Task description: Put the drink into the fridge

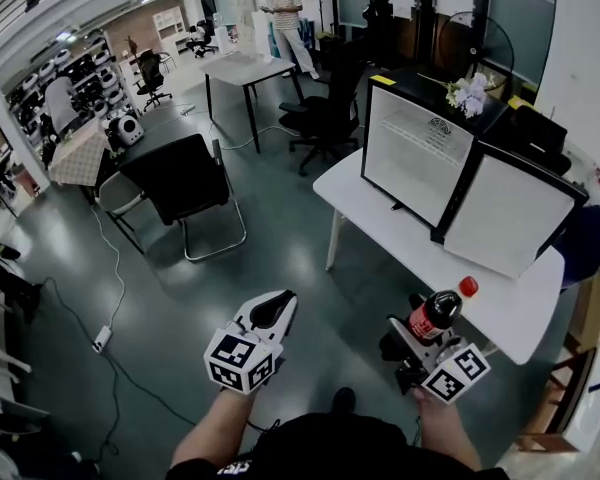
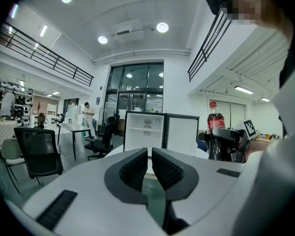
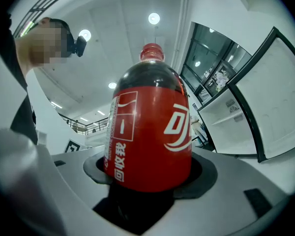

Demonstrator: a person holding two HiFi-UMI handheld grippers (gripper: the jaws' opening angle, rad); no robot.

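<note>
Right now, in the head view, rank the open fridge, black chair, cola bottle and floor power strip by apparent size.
1. Fridge, door open.
2. Black chair.
3. Cola bottle, though nearness to the camera inflates it.
4. Power strip, clearly smallest.

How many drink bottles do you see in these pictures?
1. The dark plastic cola bottle with red label and cap is clamped in the right gripper. None other shows.
</note>
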